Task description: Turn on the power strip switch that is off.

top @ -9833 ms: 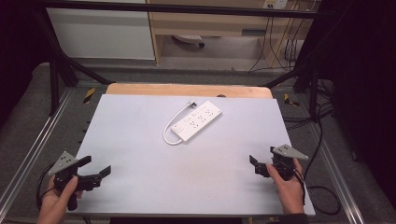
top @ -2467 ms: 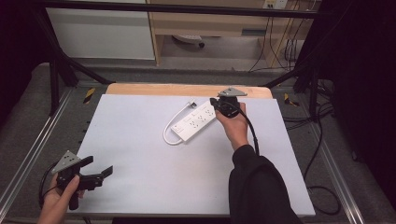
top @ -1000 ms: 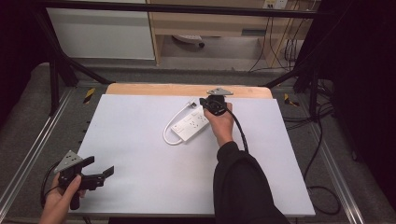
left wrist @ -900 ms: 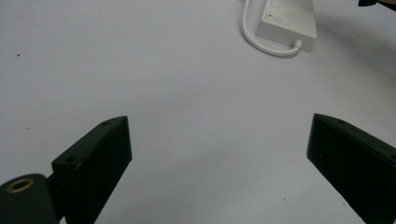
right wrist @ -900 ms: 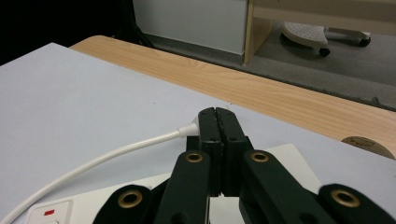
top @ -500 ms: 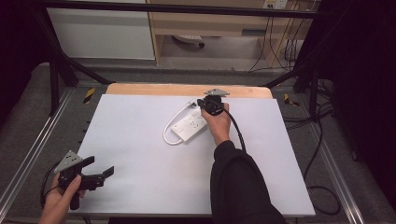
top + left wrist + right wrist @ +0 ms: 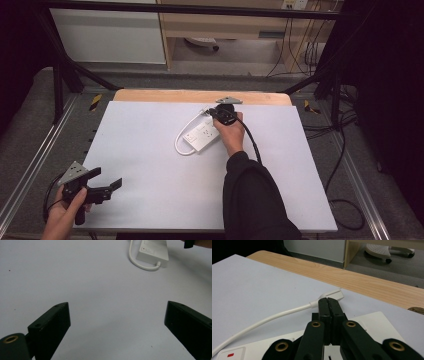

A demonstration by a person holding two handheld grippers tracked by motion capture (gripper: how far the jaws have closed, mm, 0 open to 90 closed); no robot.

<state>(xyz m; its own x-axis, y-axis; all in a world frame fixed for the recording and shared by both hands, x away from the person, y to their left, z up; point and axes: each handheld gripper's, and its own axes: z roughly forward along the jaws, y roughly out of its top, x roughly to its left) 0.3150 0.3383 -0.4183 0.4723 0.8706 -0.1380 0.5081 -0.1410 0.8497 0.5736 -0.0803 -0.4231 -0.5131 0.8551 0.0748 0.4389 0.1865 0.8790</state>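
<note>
Bright even light on table, dark surroundings, soft shadows, slight blur

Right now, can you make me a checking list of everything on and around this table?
Surface: white table top, flat, with a wooden strip along its far edge.
Job's things: white power strip lying flat, its white cord looping round to a flat plug beyond its far end.
Clutter: nothing seen.
Grippers: right gripper over the power strip's far end, jaws shut, tips at the plug; whether it pinches it is unclear. Left gripper at the near left corner, jaws wide open, holding nothing.
Cables: black gripper cable along the sleeve; more cables on the floor at right.
Surroundings: metal frame rails, white cabinet behind.
</note>
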